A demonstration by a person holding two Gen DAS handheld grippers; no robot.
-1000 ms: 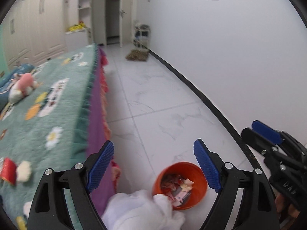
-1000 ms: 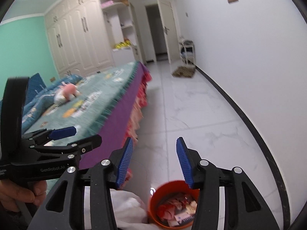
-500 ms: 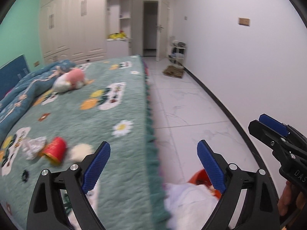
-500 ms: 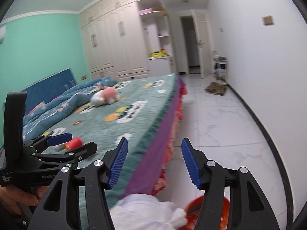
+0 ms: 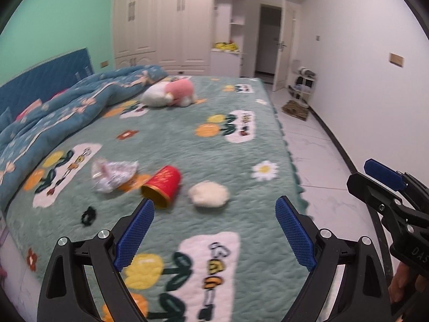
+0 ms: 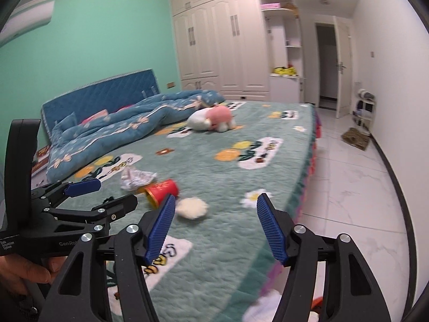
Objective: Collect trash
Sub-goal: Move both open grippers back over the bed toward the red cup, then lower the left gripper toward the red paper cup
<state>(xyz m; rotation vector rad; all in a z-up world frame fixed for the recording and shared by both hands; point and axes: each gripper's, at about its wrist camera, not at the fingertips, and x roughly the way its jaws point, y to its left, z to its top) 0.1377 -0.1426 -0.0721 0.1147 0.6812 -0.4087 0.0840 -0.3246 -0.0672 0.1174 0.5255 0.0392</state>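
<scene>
both views have swung up off the floor and the orange bin onto the bed (image 5: 241,209); my right tongs (image 6: 214,222) have just been opening with nothing between them, and my left tongs (image 5: 214,230) gape wide and empty, ready for the next pickup. trash lies mid-bed, nearer the foot edge: a red paper cup (image 5: 163,185) tipped on its side, a crinkly clear wrapper (image 5: 112,174) touching its far side, a fluffy white wad (image 5: 209,193) just beside it toward the floor-side edge. soft quilted cover, so the light pieces sit loose
</scene>
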